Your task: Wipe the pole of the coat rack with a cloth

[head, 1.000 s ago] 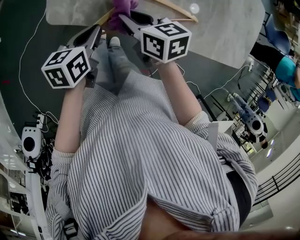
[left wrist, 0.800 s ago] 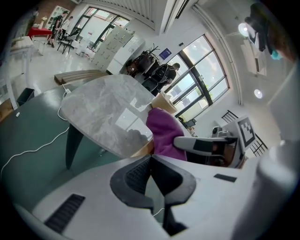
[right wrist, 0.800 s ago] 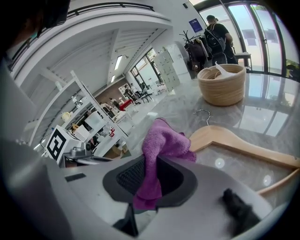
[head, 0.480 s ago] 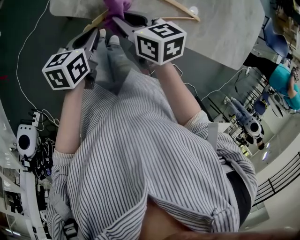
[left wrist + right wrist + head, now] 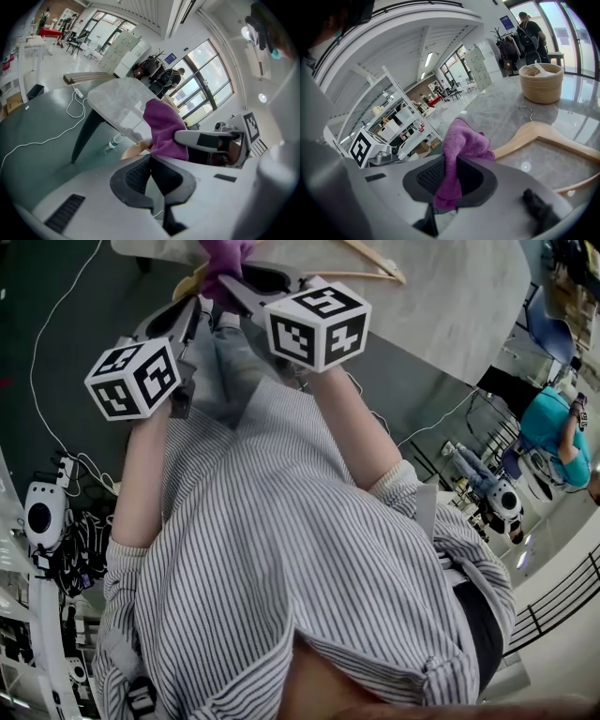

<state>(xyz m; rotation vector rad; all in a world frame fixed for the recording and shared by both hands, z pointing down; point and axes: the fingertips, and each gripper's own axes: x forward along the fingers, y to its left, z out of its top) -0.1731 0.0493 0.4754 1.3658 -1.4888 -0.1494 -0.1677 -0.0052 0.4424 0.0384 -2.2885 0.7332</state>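
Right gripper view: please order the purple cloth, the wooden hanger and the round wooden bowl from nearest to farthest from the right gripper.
1. Purple cloth, pinched between the jaws.
2. Wooden hanger, lying just beyond, at right.
3. Wooden bowl, farther back, upper right.

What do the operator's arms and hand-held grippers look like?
Left hand-held gripper and right hand-held gripper: light grey bodies, black ribbed jaw pads, each with a white cube bearing black square markers. Shirt sleeves are grey-and-white striped, cuffs rolled to the elbow.

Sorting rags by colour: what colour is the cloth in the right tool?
Purple; the cloth shows best in the right gripper view.
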